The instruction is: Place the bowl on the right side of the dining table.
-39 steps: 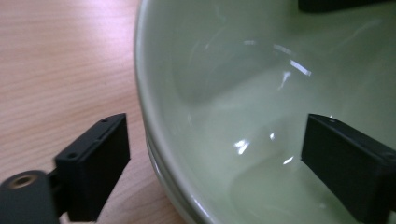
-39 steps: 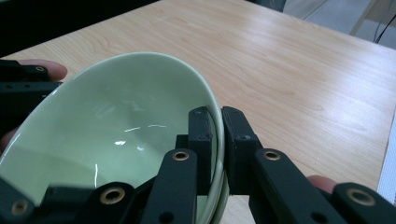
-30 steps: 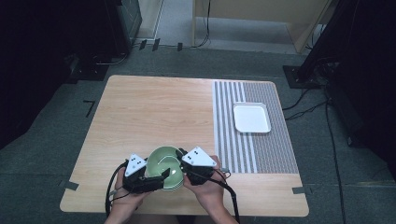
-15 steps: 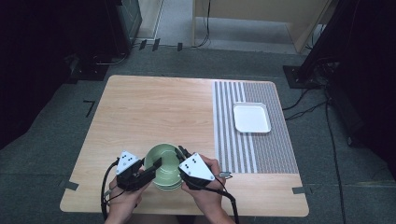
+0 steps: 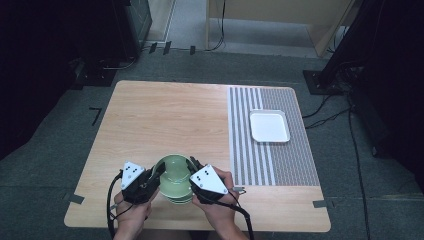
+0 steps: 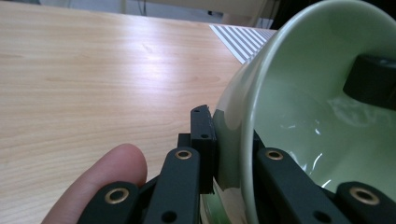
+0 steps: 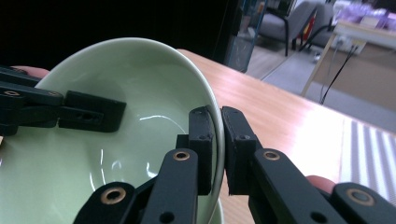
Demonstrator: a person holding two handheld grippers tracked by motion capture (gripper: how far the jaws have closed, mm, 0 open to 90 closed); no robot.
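Near the table's front edge, both grippers are pinching a green bowl's rim, left gripper and right gripper on opposite sides, tilting it. Bare wood is lying open behind; a white tray is sitting on the striped mat toward the right edge.

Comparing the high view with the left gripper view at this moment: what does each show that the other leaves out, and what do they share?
High view alone: the white square tray on the striped mat, both of the person's hands, the right gripper at the bowl's right side, and a second bowl under the held one. Left gripper view alone: the close detail of the left gripper, one jaw outside and one inside the rim, pinching the wall. Both share the green bowl, the wooden table and the left gripper.
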